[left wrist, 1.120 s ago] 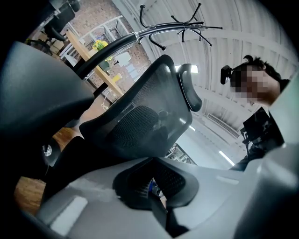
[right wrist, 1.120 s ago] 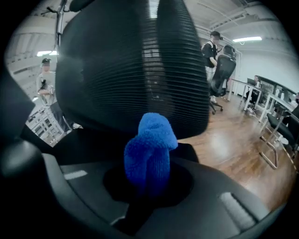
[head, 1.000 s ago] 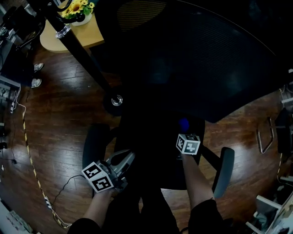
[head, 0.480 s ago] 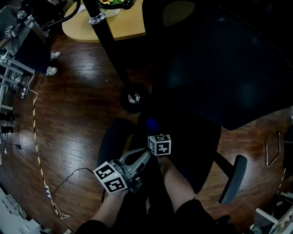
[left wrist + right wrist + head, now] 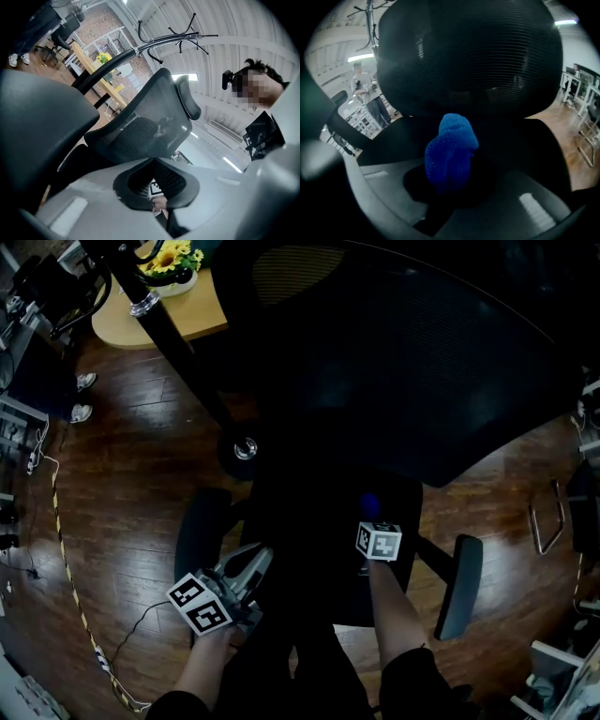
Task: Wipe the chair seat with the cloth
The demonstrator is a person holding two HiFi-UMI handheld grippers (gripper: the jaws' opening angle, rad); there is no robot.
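Note:
The black office chair fills the head view, its seat (image 5: 314, 521) below the wide mesh backrest (image 5: 403, 362). My right gripper (image 5: 372, 519) is over the right part of the seat, shut on a bunched blue cloth (image 5: 370, 505). In the right gripper view the cloth (image 5: 451, 150) sticks out of the right gripper (image 5: 450, 176) against the dark seat, with the backrest (image 5: 468, 51) behind it. My left gripper (image 5: 255, 559) hovers by the seat's front left corner, shut and holding nothing. In the left gripper view the left gripper (image 5: 155, 161) points up at the backrest (image 5: 140, 131).
A coat stand's black pole and round base (image 5: 246, 448) stand just left of the chair. Behind it is a wooden table (image 5: 187, 315) with sunflowers. The armrests (image 5: 197, 531) (image 5: 455, 587) flank the seat. A cable (image 5: 64, 549) runs over the wooden floor at the left.
The right gripper swept the cloth left across the seat, then came back to the right side. The left gripper stayed near the front left corner.

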